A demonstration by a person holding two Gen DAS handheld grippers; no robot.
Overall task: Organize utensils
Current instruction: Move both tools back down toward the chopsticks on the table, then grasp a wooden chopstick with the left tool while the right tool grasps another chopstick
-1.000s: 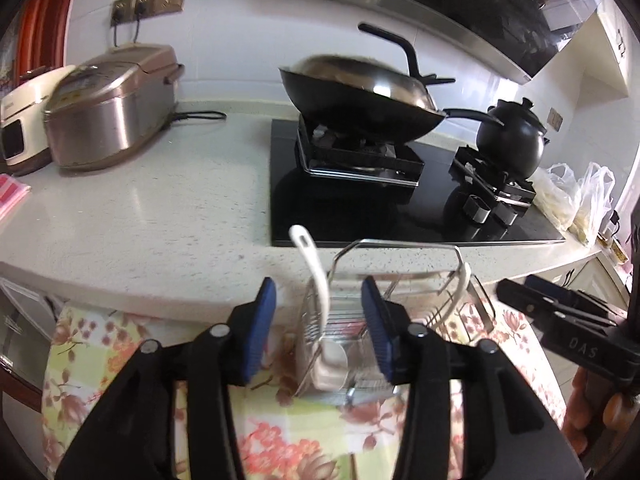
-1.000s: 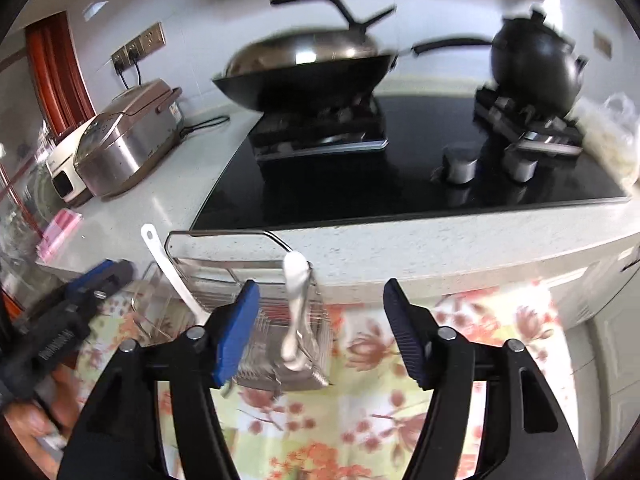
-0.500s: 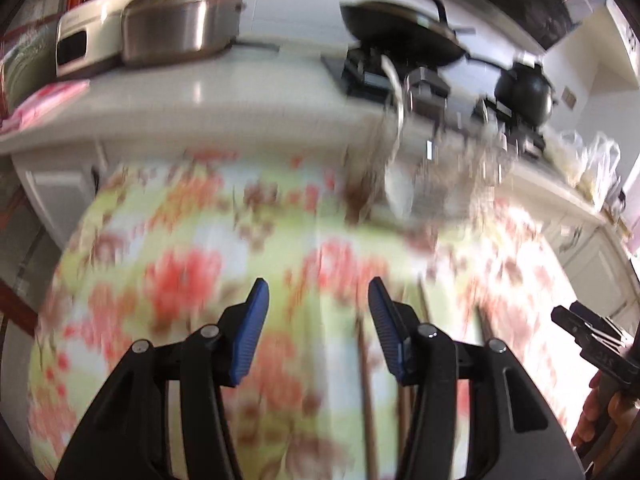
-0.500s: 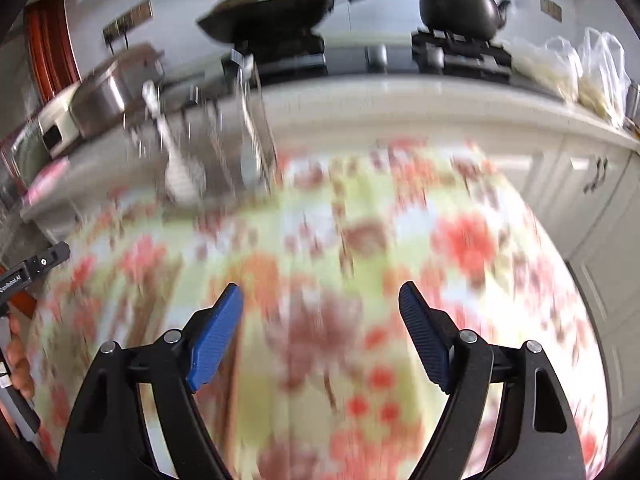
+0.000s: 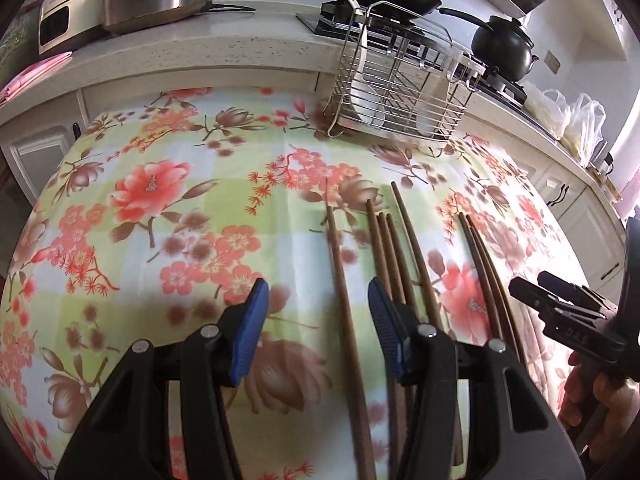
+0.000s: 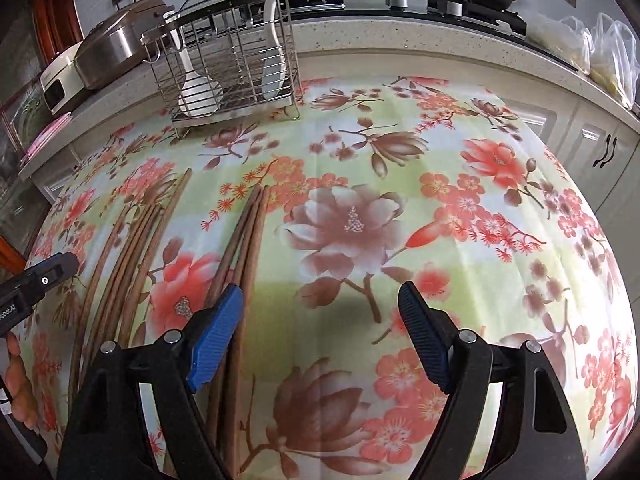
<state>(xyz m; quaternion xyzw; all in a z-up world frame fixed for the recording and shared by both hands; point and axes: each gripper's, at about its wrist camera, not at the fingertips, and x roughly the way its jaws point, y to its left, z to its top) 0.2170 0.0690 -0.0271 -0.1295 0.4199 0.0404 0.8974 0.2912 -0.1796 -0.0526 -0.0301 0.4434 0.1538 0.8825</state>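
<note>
both grippers have dropped from counter height toward the floral tabletop (image 5: 168, 208). left gripper (image 5: 316, 320) hangs with jaws spread, one chopstick (image 5: 344, 300) lying between them, unpinched. right gripper (image 6: 320, 336), jaws just widened, holds nothing. more chopsticks (image 6: 244, 240) lie near the wire rack (image 6: 232, 64), where white spoons (image 6: 276, 60) stand.

bright daylight | soft shadows | fisheye edge warp | mostly sharp

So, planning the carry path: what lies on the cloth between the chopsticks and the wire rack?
Nothing: in both wrist views, bare floral cloth lies between the chopsticks and the wire rack.
</note>
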